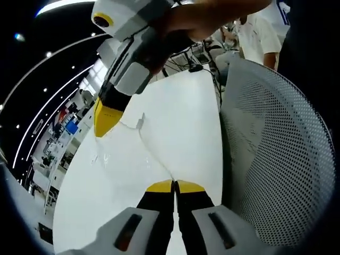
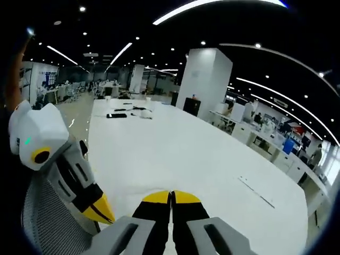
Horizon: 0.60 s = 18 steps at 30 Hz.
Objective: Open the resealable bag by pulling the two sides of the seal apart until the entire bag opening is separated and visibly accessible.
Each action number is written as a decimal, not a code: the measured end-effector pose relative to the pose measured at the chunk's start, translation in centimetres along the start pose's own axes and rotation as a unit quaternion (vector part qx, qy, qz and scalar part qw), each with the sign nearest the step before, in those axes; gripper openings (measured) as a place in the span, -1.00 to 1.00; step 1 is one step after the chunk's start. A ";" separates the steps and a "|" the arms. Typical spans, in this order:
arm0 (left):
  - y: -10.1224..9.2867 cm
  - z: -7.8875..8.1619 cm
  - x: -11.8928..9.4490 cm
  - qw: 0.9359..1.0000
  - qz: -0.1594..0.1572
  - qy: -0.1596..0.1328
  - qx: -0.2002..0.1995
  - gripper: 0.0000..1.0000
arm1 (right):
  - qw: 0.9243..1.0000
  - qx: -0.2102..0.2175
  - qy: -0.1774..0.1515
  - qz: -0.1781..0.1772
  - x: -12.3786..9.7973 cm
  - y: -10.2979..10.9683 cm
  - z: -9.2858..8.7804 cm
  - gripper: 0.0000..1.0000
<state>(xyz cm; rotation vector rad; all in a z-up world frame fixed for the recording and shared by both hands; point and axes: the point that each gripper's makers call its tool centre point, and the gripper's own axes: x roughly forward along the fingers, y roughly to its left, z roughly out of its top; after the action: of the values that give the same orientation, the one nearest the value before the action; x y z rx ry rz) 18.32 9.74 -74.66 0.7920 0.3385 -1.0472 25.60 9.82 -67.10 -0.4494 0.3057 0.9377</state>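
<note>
The clear resealable bag (image 1: 139, 139) is barely visible against the white table (image 1: 186, 106). Its thin edge runs taut from my left gripper (image 1: 174, 185) up to the right gripper (image 1: 106, 121), with a small tab (image 1: 141, 123) near the upper end. My left gripper's yellow tips are pressed together on the bag's lower edge. A hand holds the right gripper, which enters from the top, its tip closed at the bag's upper edge. In the right gripper view the right gripper (image 2: 171, 194) is shut, a faint bag edge (image 2: 133, 189) curves beside it, and the left gripper (image 2: 102, 211) comes in from the left.
A grey mesh chair back (image 1: 276, 154) stands close on the right of the left gripper view, also low left (image 2: 48, 218). The long white table (image 2: 175, 154) carries small dark items (image 2: 117, 115) at its far end and a thin strip (image 2: 256, 192). A white pillar (image 2: 204, 79) stands behind.
</note>
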 end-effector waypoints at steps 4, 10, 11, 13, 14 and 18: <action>0.4 0.4 -0.1 1.000 0.004 -0.009 0.000 -1.00 | 0.999 -0.052 0.005 -0.002 -0.3 -0.5 0.4 -1.00; 0.5 0.4 0.0 1.000 0.006 0.000 0.001 -1.00 | 0.999 -0.044 0.005 0.006 -0.5 -0.4 0.1 -1.00; 0.5 0.4 0.0 1.000 0.005 0.006 0.003 -1.00 | 0.999 -0.043 0.007 0.014 -0.4 -0.2 -0.1 -1.00; 0.1 0.4 0.2 1.000 -0.002 0.011 0.008 -1.00 | 0.999 -0.040 0.014 0.024 -0.3 0.2 -0.9 -1.00; -0.1 0.3 0.3 1.000 -0.004 0.013 0.006 -1.00 | 0.998 -0.037 0.028 0.037 -0.2 0.6 -1.7 -1.00; -1.2 -0.6 0.7 0.999 -0.023 0.034 -0.015 -1.00 | 0.997 -0.036 0.049 0.049 0.2 1.4 -3.7 -1.00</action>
<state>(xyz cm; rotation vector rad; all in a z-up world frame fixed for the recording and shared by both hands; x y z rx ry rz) 17.70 9.39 -75.97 0.7975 0.4322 -1.0580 24.31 8.87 -70.74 -0.5524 0.3871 1.0273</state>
